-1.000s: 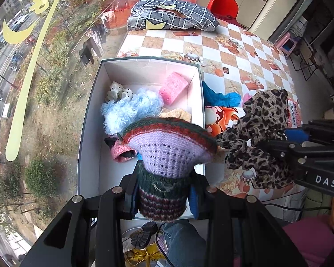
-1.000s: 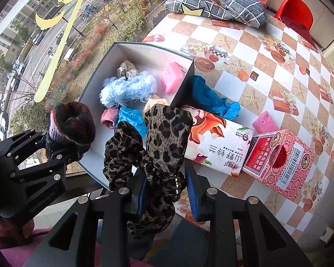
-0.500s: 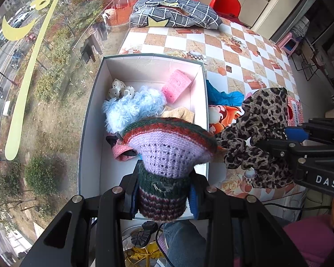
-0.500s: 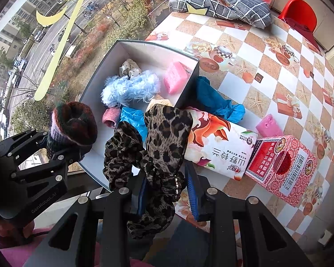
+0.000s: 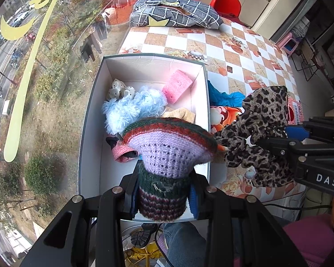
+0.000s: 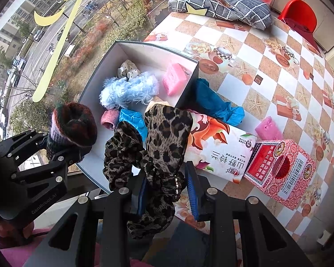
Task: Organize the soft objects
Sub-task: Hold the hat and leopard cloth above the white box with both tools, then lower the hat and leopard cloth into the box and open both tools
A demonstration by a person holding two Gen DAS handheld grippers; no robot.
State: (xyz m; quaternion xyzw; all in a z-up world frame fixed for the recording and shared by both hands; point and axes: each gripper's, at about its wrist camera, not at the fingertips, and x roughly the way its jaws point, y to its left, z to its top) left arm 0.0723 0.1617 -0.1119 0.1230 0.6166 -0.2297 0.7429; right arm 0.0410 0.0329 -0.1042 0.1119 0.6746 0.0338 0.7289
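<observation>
My left gripper (image 5: 163,194) is shut on a striped knitted cup cover (image 5: 167,151), purple, green and red, held above the near end of the white box (image 5: 89,120). My right gripper (image 6: 168,191) is shut on a leopard-print scrunchie (image 6: 162,138), held over the table just right of the box. Each gripper shows in the other view, the left gripper (image 6: 62,149) and the right gripper (image 5: 285,138). Inside the box lie a fluffy light-blue piece (image 5: 131,109), a pink sponge (image 5: 177,86), a dotted white scrunchie (image 5: 120,91), a pink knit piece (image 5: 122,153) and a beige cloth (image 5: 182,114).
A blue cloth (image 6: 216,106), a printed tissue pack (image 6: 218,149), a second pink sponge (image 6: 267,129) and a red patterned carton (image 6: 280,169) lie on the checkered table (image 6: 256,66) right of the box. A plaid cushion (image 5: 176,15) lies at the far end, a red chair (image 5: 226,2) behind. A window runs along the left.
</observation>
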